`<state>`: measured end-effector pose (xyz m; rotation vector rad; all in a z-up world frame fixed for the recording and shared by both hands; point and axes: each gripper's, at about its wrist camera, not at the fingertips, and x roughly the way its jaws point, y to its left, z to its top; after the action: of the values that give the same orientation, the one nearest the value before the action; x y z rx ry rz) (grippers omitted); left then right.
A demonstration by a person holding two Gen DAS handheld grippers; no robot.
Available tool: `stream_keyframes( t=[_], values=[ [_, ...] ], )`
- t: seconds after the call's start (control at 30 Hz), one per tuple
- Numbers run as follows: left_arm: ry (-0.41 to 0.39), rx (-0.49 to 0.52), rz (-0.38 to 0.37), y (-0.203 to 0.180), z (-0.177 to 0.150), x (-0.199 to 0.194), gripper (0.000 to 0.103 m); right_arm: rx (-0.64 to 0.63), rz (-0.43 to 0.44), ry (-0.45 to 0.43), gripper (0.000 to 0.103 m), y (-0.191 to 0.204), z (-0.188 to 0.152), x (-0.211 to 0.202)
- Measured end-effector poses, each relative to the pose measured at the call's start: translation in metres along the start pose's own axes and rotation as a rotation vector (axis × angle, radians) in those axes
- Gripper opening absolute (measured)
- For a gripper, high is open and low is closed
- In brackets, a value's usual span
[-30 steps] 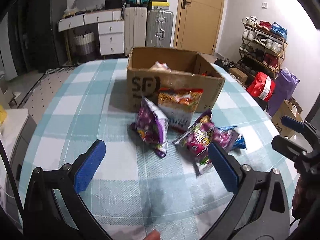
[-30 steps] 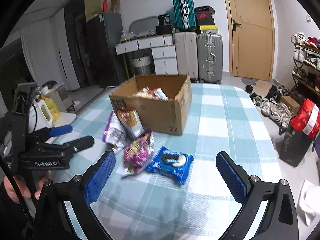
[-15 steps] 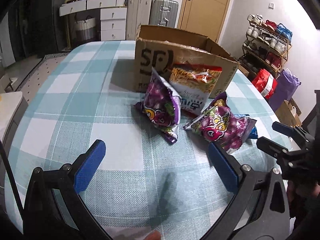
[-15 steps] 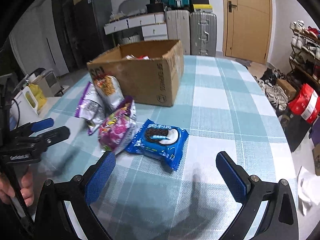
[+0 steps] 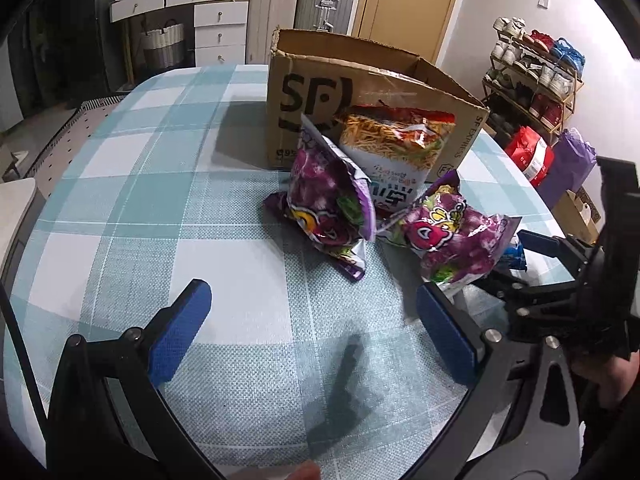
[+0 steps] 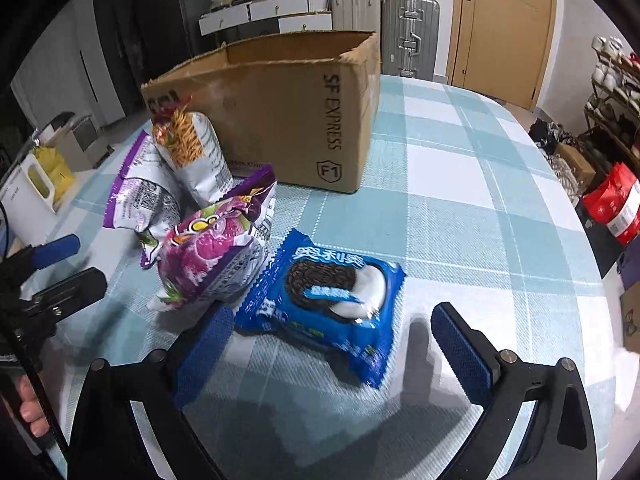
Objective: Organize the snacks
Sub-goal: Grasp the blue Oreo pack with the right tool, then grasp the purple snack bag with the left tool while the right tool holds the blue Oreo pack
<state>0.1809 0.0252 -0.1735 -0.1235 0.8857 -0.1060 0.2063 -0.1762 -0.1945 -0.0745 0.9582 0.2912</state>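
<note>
An open cardboard box (image 5: pixel 372 96) (image 6: pixel 280 112) stands on the checked table. Against its front lean a noodle snack bag (image 5: pixel 396 148) (image 6: pixel 192 156) and a purple snack bag (image 5: pixel 328 208) (image 6: pixel 140 200). A second purple bag (image 5: pixel 456 236) (image 6: pixel 216 256) lies beside them. A blue Oreo pack (image 6: pixel 332 308) lies flat; only its edge (image 5: pixel 516 254) shows in the left wrist view. My right gripper (image 6: pixel 332 348) is open, with the Oreo pack between its fingers. My left gripper (image 5: pixel 316 328) is open and empty, just short of the purple bags.
The checked tablecloth (image 5: pixel 160 200) covers a rounded table whose right edge (image 6: pixel 592 264) is near. Suitcases (image 6: pixel 408 36), drawers and a door stand behind. A shoe rack (image 5: pixel 536 76) and bags (image 5: pixel 528 156) are on the floor at the right.
Both grippers have moved forward and lower toward the snacks. The right gripper's fingers now flank the Oreo pack. Both stay open.
</note>
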Motion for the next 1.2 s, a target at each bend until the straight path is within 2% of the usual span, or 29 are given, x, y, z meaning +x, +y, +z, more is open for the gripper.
stream_keyframes(
  t=[0.07, 0.1, 0.27, 0.33, 0.6, 0.87, 1.2],
  values=[
    [0.006, -0.005, -0.005, 0.002, -0.001, 0.003, 0.102, -0.016, -0.012, 0.008, 0.099, 0.003, 0.002, 0.007],
    [0.008, -0.008, -0.007, 0.003, 0.000, 0.004, 0.102, -0.022, -0.012, 0.014, 0.090, 0.005, 0.003, 0.010],
    [0.023, -0.022, -0.006, 0.008, -0.001, 0.008, 0.102, -0.038, -0.002, -0.002, 0.071, 0.006, 0.011, 0.013],
    [0.028, -0.025, -0.004, 0.010, -0.001, 0.009, 0.102, -0.037, 0.004, -0.012, 0.053, 0.005, 0.011, 0.012],
    [0.027, -0.024, 0.008, 0.007, -0.003, 0.004, 0.102, 0.049, 0.111, -0.039, 0.048, -0.017, 0.003, 0.001],
    [0.017, -0.019, 0.029, 0.004, -0.004, -0.006, 0.102, 0.108, 0.167, -0.088, 0.048, -0.035, -0.007, -0.021],
    [-0.007, -0.019, 0.040, 0.010, 0.018, -0.006, 0.102, 0.124, 0.177, -0.121, 0.048, -0.034, -0.032, -0.056]
  ],
)
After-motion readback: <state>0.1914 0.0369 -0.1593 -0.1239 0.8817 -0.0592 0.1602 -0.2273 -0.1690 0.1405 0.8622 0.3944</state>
